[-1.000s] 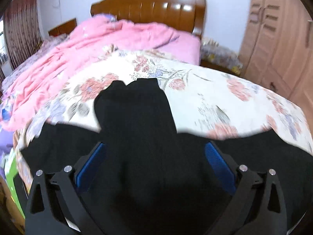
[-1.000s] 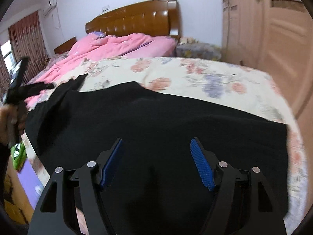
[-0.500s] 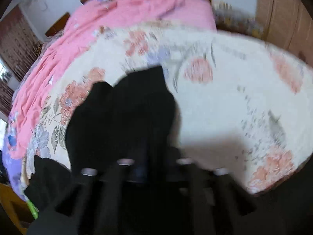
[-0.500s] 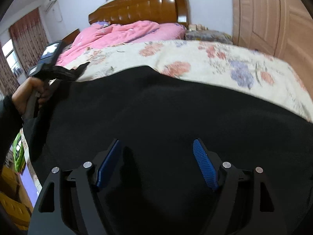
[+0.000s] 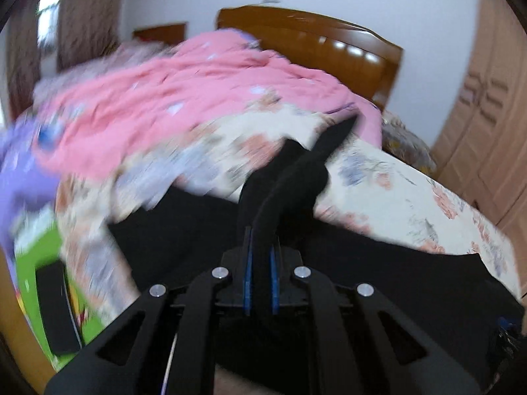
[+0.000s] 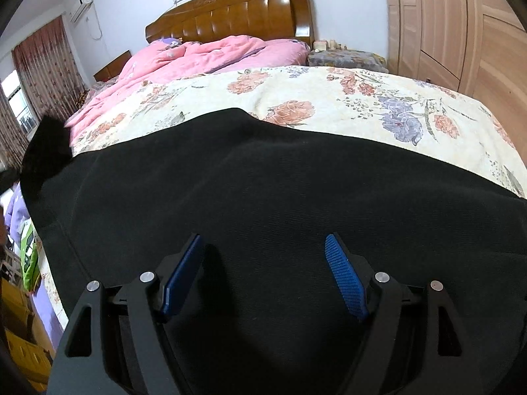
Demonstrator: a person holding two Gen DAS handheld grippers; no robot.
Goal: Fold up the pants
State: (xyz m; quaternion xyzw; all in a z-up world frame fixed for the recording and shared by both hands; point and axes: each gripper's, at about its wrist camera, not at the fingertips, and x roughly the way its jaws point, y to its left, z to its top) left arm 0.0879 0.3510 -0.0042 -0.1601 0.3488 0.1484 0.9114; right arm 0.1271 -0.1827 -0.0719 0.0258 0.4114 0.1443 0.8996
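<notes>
The black pants [image 6: 263, 191] lie spread across the foot of the bed on a floral bedspread [image 6: 362, 98]. My left gripper [image 5: 260, 263] is shut on a fold of the black pants [image 5: 290, 177] and holds that part lifted above the bed; the fabric rises from the blue pads [image 5: 247, 273]. My right gripper [image 6: 263, 270] is open, its blue pads [image 6: 342, 273] wide apart just above the flat pants, holding nothing. The lifted end shows at the far left of the right wrist view [image 6: 46, 144].
A pink quilt [image 6: 204, 56] is heaped toward the wooden headboard [image 6: 237, 13]. Wooden wardrobe doors [image 6: 461, 26] stand at the right. A bedside table [image 6: 346, 56] is beside the headboard. Green and purple items [image 5: 42, 263] lie beside the bed at the left.
My left gripper closed on the pants and lifted that part up, swinging left; its view is blurred. My right gripper stayed open and moved lower and closer over the pants.
</notes>
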